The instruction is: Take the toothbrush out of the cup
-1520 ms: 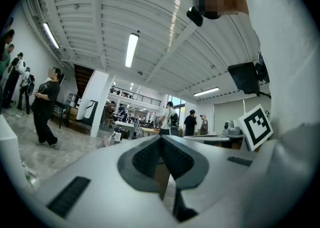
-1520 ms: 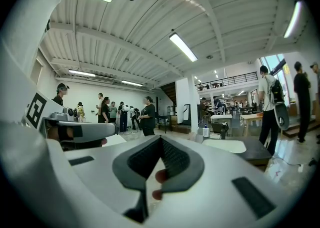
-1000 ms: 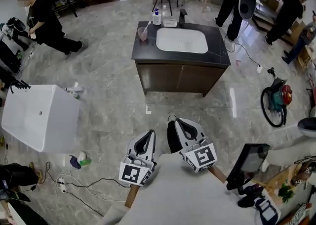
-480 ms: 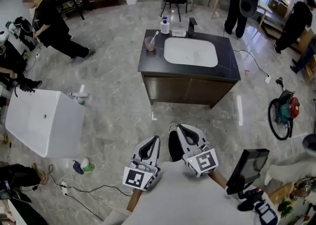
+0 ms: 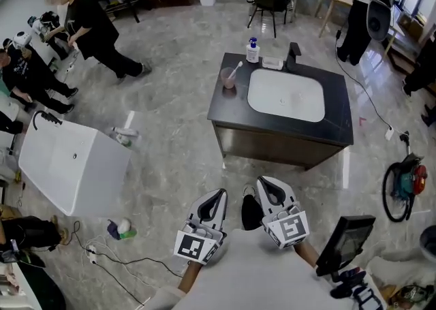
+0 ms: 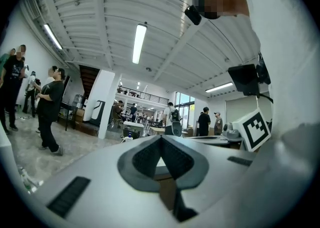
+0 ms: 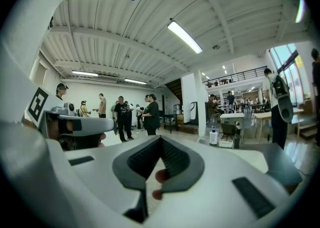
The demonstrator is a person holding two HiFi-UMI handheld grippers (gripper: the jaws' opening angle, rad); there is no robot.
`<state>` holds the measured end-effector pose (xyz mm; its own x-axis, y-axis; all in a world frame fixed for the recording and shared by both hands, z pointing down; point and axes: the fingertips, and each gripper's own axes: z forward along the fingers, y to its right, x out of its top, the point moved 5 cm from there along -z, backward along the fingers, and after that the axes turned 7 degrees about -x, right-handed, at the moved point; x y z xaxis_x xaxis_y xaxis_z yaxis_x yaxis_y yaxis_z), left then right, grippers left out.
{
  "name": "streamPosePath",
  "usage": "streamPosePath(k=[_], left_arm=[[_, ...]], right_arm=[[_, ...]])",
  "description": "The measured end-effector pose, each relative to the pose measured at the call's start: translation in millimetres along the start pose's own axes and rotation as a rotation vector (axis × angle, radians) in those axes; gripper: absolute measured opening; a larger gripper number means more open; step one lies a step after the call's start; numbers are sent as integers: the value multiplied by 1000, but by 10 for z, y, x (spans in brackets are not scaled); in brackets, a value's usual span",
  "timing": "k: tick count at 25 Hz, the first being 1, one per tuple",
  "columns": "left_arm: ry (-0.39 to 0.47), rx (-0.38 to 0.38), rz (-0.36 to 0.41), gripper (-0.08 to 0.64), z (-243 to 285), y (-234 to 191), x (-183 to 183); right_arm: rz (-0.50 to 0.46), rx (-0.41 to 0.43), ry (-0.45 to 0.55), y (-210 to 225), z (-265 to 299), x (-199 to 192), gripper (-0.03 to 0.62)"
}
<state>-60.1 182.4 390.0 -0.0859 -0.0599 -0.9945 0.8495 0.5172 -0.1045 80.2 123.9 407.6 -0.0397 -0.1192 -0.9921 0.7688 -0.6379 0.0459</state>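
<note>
A pink cup (image 5: 228, 79) with a white toothbrush (image 5: 235, 69) leaning in it stands on the left end of the black vanity top (image 5: 337, 125), beside the white sink (image 5: 286, 95). Both grippers are held close to the person's body, far short of the vanity, over the floor. My left gripper (image 5: 218, 196) points forward with its jaws together and nothing in them. My right gripper (image 5: 263, 183) is beside it, also shut and empty. In the right gripper view the vanity top (image 7: 252, 158) lies ahead to the right.
A soap bottle (image 5: 253, 50) and a black faucet (image 5: 293, 53) stand at the back of the vanity. A white bathtub (image 5: 68, 165) sits at the left, with cables (image 5: 102, 257) on the floor below it. Several people stand at upper left. A black screen (image 5: 347, 237) is at my right.
The view has moved toward the vanity, which now sits lower and further right in the head view. Both grippers stay shut and side by side in front of the body.
</note>
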Motion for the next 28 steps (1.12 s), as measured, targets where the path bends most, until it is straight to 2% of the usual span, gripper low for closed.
streamPosePath(k=[16,28], left_arm=[[14,-3,6,3,1442,-700,154],[10,18,24,3,1829,-1081,297]], right_arm=[[-15,2,32,1144,1152,308,5],[2,15,45,1382,1624,434,5]])
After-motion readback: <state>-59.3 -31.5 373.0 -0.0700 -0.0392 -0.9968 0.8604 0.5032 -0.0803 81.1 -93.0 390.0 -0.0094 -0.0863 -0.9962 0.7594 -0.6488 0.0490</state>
